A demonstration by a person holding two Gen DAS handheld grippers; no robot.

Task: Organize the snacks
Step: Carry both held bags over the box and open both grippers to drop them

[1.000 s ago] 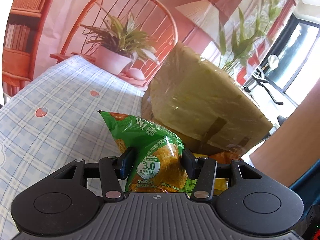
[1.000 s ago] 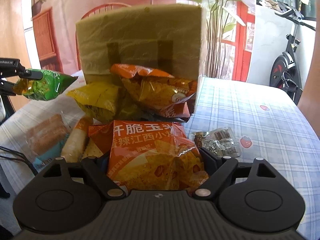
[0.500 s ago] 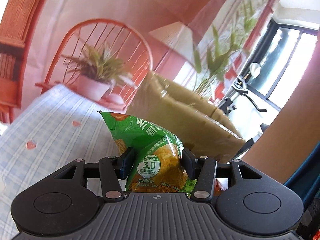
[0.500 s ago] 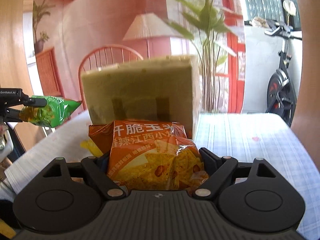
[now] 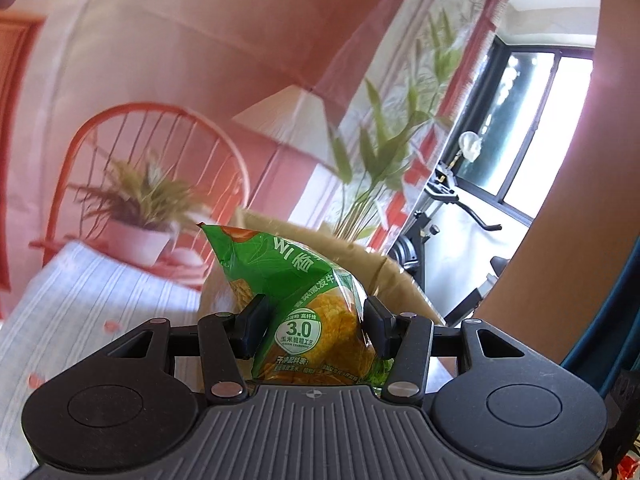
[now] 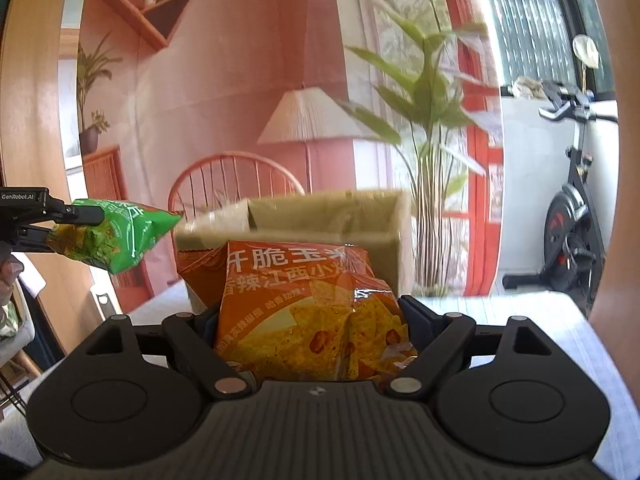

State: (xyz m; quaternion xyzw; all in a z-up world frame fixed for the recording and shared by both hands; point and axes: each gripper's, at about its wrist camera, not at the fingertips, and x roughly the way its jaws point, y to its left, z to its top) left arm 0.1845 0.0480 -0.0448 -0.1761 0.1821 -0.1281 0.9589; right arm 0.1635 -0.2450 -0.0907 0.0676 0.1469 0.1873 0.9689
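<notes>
The left gripper [image 5: 316, 322] is closed on a green snack bag [image 5: 304, 304], its two fingers pressing the bag's sides low down, near the printed round label. The bag's long axis runs away from the gripper, and its crimped far end points up and toward the open cardboard box [image 5: 384, 276] behind it. In the right wrist view the same green bag [image 6: 116, 240] sticks out of the left gripper [image 6: 70, 226] almost level, its free corner pointing toward the box [image 6: 328, 216], and it hangs in the air above the counter and short of the box's near left corner.

The right gripper [image 6: 310, 320] stands wide, with its fingers clamped on the two sides of an orange snack bag [image 6: 304, 308]. This bag is broader; it sits upright between the fingers with its printed face to the camera, its long axis running from the gripper up toward the box, and its top edge overlaps the box's front wall in the view. It is clear of the counter.

The box stands on the counter [image 6: 520, 312], which wears a pale checked cloth, with its top open. A red chair [image 6: 236, 180] stands beyond the counter's far edge.
</notes>
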